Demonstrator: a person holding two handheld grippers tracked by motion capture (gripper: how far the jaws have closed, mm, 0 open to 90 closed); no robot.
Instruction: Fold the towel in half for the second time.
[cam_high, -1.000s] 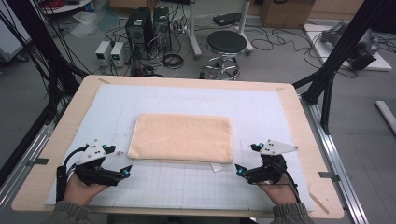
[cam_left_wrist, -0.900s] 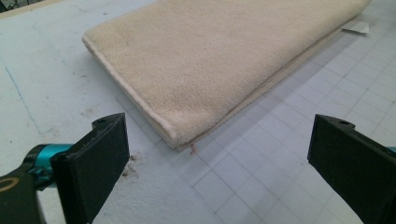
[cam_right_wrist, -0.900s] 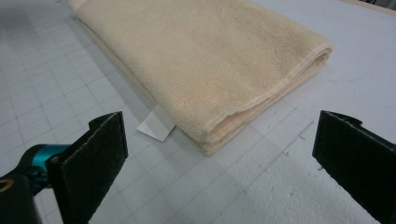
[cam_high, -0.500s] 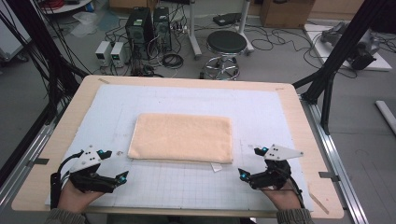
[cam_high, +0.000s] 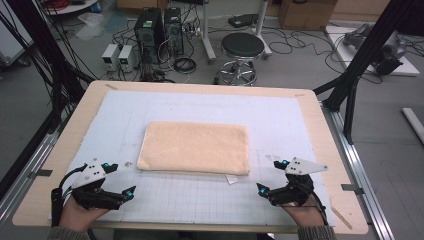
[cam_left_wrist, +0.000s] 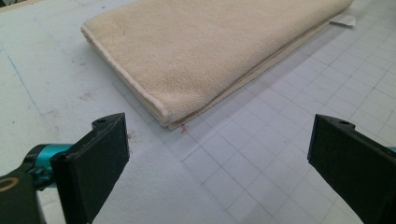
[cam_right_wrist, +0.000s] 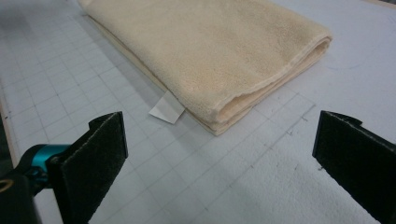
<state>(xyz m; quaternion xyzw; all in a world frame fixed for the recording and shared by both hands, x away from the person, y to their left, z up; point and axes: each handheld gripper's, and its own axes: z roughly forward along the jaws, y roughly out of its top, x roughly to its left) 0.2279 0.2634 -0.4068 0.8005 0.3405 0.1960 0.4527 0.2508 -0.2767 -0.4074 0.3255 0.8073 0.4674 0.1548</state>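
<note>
1. The towel (cam_high: 194, 148) lies folded flat on the surface (cam_high: 310, 107), ahead of both my claws and between them, touching neither.
2. My left claw (cam_high: 119, 181) is spread wide and holds nothing. The towel's near left corner (cam_left_wrist: 164, 114) sits just ahead of it, between the jaws' line of sight.
3. My right claw (cam_high: 268, 179) is also spread wide and empty. The near right corner (cam_right_wrist: 219, 122) lies ahead of it, with a small white tag (cam_right_wrist: 166, 110) poking out from under the edge, toward my left jaw.
4. The towel is several layers thick at both corners. If I go in for a corner, I judge the jaws could close on the top layer alone, and the fold would peel open rather than lift whole.
5. Coming in too low could push the corner along the mat (cam_high: 165, 200) and bunch it before the jaws shut.
6. If one claw grips sooner or higher than the other, the towel would likely skew or sag.
7. The tag might get pinched instead of the cloth, giving a weak hold.
</note>
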